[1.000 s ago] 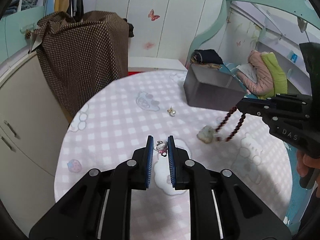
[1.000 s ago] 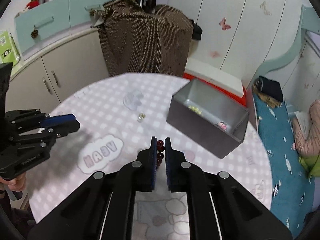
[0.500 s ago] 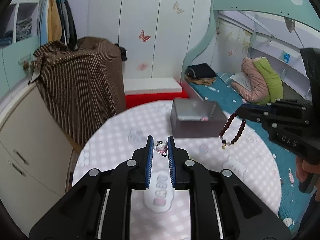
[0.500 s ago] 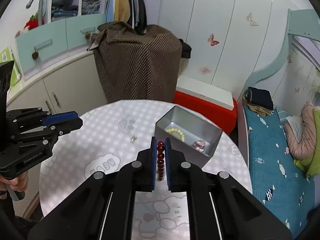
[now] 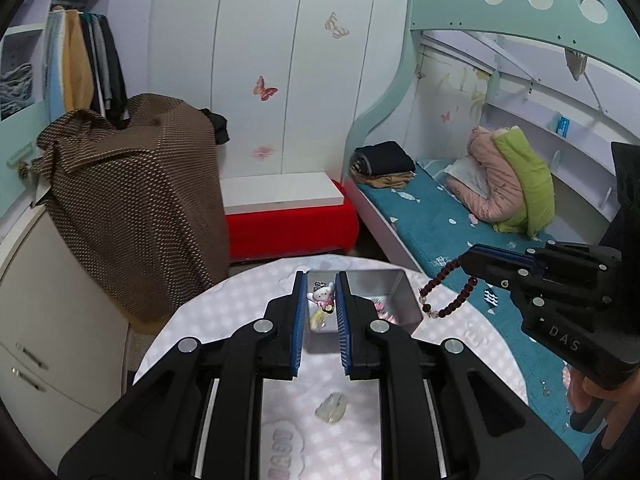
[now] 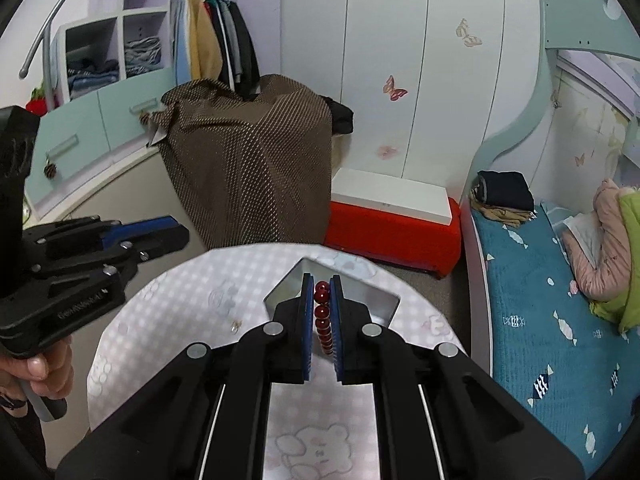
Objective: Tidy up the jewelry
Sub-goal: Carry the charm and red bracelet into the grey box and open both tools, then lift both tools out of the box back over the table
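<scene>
My left gripper (image 5: 320, 292) is shut on a small white and pink cat charm (image 5: 322, 294) and holds it high above the grey metal box (image 5: 400, 292), which sits on the round table. My right gripper (image 6: 322, 292) is shut on a dark red bead bracelet (image 6: 322, 316), also above the box (image 6: 384, 300). In the left wrist view the bracelet (image 5: 444, 296) hangs as a loop from the right gripper (image 5: 470, 262), just right of the box. The box holds a yellow piece (image 5: 318, 318) and a pink piece (image 5: 380, 305).
The round table (image 5: 248, 312) has a pink checked cloth. A pale green stone piece (image 5: 331, 404) and a small earring (image 6: 235, 325) lie on it. A brown draped cloth (image 5: 132, 200), a red bench (image 5: 288, 224) and a bed (image 5: 440, 216) stand beyond the table.
Both grippers have risen well above the table and moved over the box, each still holding its piece. The view has tilted up toward the room.
</scene>
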Action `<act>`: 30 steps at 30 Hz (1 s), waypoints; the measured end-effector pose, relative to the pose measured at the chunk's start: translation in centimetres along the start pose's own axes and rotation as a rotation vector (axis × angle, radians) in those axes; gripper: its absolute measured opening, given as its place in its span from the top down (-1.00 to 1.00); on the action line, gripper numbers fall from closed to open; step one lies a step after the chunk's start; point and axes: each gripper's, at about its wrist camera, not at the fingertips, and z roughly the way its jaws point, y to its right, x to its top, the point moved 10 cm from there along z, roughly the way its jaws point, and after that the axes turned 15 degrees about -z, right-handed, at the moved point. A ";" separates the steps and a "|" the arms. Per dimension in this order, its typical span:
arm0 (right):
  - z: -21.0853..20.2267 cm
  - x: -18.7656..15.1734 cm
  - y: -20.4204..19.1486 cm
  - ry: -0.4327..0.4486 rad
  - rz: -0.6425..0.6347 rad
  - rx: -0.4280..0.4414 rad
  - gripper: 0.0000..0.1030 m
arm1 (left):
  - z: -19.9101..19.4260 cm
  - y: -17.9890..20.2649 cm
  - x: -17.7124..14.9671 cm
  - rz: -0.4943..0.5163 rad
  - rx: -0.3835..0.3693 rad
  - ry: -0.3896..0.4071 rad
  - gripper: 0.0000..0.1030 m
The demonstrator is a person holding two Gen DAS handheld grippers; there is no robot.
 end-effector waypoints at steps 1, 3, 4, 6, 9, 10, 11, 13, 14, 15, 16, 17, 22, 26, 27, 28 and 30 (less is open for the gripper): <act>0.2 0.4 0.6 -0.002 0.006 -0.003 0.88 | 0.6 0.2 0.4 -0.004 -0.007 -0.011 0.72; 0.6 0.9 1.3 -0.006 0.017 -0.002 0.87 | 1.6 0.6 1.0 -0.009 -0.017 -0.032 0.72; 0.8 1.1 1.7 -0.008 0.023 -0.003 0.87 | 2.3 0.9 1.2 -0.011 -0.028 -0.051 0.72; 1.1 1.5 2.2 -0.011 0.029 -0.005 0.87 | 3.3 1.3 1.5 -0.015 -0.036 -0.072 0.72; 1.6 2.0 2.8 -0.015 0.043 -0.005 0.87 | 5.1 2.1 1.6 -0.016 -0.050 -0.109 0.72; 1.8 2.0 3.0 -0.017 0.050 -0.003 0.87 | 5.7 2.3 1.6 -0.017 -0.053 -0.121 0.72; 2.2 2.0 3.4 -0.020 0.063 -0.001 0.87 | 6.2 2.4 1.6 -0.018 -0.054 -0.130 0.72; 2.9 1.9 3.8 -0.031 0.078 0.008 0.87 | 7.5 2.9 1.5 -0.022 -0.058 -0.154 0.72; 3.1 1.7 3.9 -0.036 0.082 0.011 0.87 | 8.1 3.0 1.5 -0.022 -0.057 -0.164 0.72; 3.4 1.5 4.0 -0.042 0.087 0.012 0.87 | 8.6 3.2 1.5 -0.022 -0.056 -0.171 0.72; 3.8 1.3 4.1 -0.048 0.097 0.018 0.87 | 9.1 3.3 1.6 -0.024 -0.057 -0.179 0.72; 4.1 1.2 4.2 -0.052 0.103 0.024 0.87 | 9.4 3.3 1.5 -0.026 -0.058 -0.184 0.72; 5.4 0.7 4.8 -0.069 0.139 0.041 0.87 | 10.8 3.4 1.5 -0.030 -0.053 -0.197 0.71; 5.9 0.4 5.4 -0.070 0.181 0.046 0.84 | 11.3 2.8 1.6 -0.043 -0.019 -0.193 -0.34; 6.0 0.4 5.6 -0.067 0.192 0.048 0.80 | 10.9 2.5 1.8 -0.044 -0.008 -0.169 -0.57; 5.9 0.3 5.8 -0.063 0.208 0.049 0.78 | 10.5 2.4 2.1 -0.040 0.000 -0.145 -0.57; 5.8 0.2 6.1 -0.061 0.220 0.035 0.45 | 10.1 2.1 2.1 -0.041 0.001 -0.138 -0.67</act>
